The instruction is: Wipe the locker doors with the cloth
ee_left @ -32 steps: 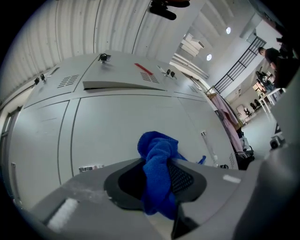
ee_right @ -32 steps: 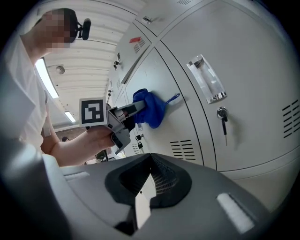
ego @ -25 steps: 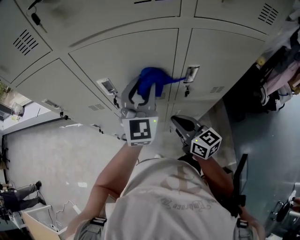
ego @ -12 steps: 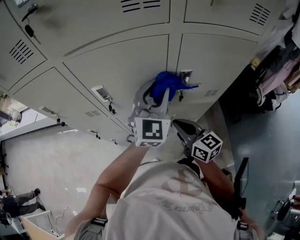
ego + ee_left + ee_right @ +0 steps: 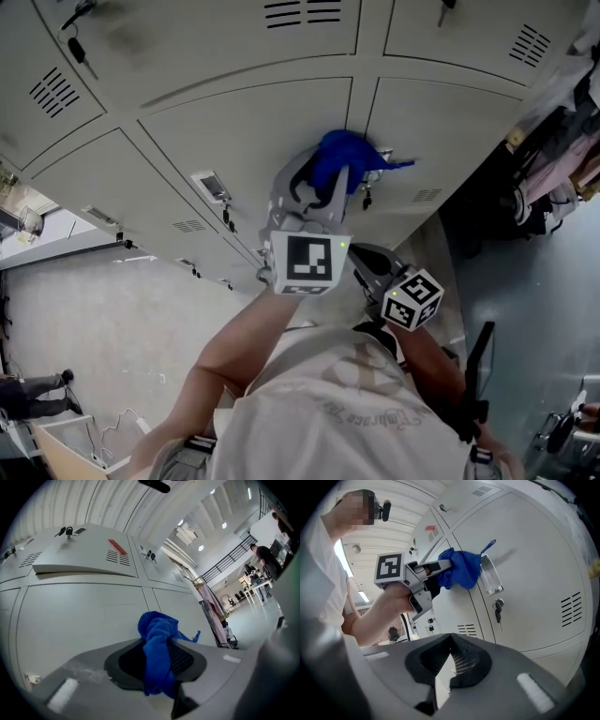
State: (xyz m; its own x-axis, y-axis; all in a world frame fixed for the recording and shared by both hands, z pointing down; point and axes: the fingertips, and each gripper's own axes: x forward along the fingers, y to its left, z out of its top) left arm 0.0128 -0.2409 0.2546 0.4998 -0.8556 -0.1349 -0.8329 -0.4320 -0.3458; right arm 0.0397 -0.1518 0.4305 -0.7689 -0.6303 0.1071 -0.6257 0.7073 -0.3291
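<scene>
Cloth point(image 5: 341, 156) clenched in left gripper's point(image 5: 321, 180) jaws, arm outstretched to locker door point(image 5: 248, 122); right gripper's point(image 5: 360, 253) jaws closed, empty.

Seen from above, the blue cloth point(image 5: 342, 155) covers most of the label holder point(image 5: 490, 576) on the locker door point(image 5: 441, 122). The cloth's pinched middle is lost between the closed jaws of the left hand-held gripper point(image 5: 157, 660). Far right, the hanging clothes point(image 5: 562, 155) are cut off by the edge. The red label point(image 5: 117, 546) is too small to read
</scene>
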